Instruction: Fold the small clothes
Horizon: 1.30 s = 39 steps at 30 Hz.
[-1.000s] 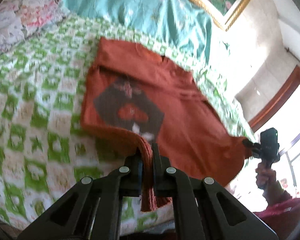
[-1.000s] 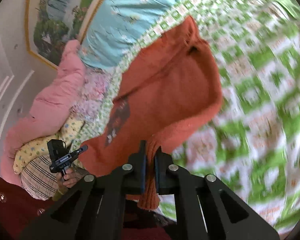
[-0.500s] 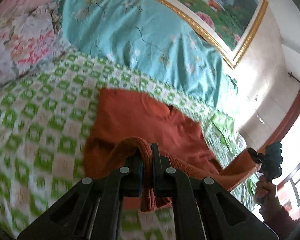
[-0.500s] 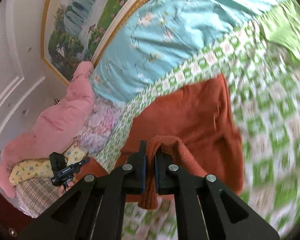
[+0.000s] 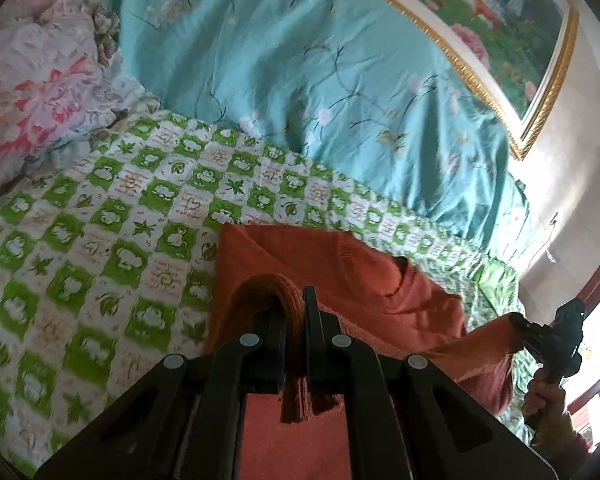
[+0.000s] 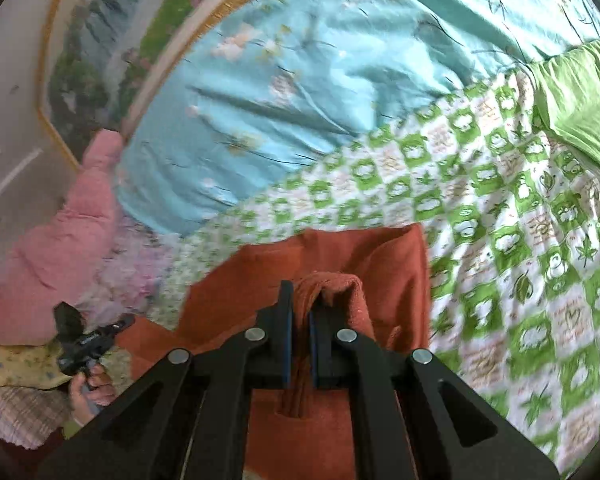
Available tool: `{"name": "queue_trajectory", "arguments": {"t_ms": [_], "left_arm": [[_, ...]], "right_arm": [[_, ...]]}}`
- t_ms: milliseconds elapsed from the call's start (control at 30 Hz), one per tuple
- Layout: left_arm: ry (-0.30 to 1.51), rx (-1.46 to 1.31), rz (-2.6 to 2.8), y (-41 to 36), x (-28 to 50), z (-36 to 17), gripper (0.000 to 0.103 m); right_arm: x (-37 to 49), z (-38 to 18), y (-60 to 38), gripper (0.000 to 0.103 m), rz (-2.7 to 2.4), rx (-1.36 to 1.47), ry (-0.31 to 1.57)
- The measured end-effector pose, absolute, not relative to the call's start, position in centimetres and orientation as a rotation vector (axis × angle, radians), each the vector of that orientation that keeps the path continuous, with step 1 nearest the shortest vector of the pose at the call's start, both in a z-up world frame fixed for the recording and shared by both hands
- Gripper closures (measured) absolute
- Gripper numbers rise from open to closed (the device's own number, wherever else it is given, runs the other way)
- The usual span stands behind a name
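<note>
Both grippers, left gripper [image 5: 294, 308] and right gripper [image 6: 300, 304], pinch the hem of the rust sweater [image 5: 320, 256], which lies on the checked quilt [image 5: 100, 220] near its far edge. Keep them level (hem taut), lay hem squarely onto shoulders.

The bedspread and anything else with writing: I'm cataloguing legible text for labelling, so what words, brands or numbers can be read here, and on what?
None can be read.
Green checked bedspread: faint script in its pale squares, too blurred to read.
Left gripper, seen from the right wrist: a small white mark on its body, too small to read.
Orange sweater: no text showing.
</note>
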<state>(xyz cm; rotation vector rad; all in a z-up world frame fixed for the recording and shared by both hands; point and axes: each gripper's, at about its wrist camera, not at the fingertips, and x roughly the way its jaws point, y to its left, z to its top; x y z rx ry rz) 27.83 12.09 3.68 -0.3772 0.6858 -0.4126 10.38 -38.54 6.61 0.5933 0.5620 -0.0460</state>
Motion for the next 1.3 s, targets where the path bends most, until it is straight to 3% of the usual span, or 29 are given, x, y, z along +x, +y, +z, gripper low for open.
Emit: {"name": "queue_trajectory", "arguments": {"t_ms": [733,800,933,1100,1300], "left_arm": [[0.858,-0.356,-0.302,9.9,36.8,-3.6,0.094],[0.867,-0.336,-0.305,9.8,36.1,-3.2,0.087],[0.884,-0.289,-0.322,9.7,32.8,-2.3,0.082],[0.943,-0.243,-0.555,4.1,26.9,-2.4,0.082],[1.021,-0.027,-0.672,-3.5,26.4,-3.8,0.077]], "right_arm": [[16.3,0.1,-42.7,0.095,-0.225,0.599,0.742],[16.0,0.1,-42.8,0.093,-0.224,0.621,0.745],[13.9,1.5,-42.8,0.07,-0.277,0.624,0.716],[12.9,3.5,-38.1,0.069,-0.159,0.549,0.693],[18.1,0.4,-28.7,0.069,0.188,0.347,0.967]]}}
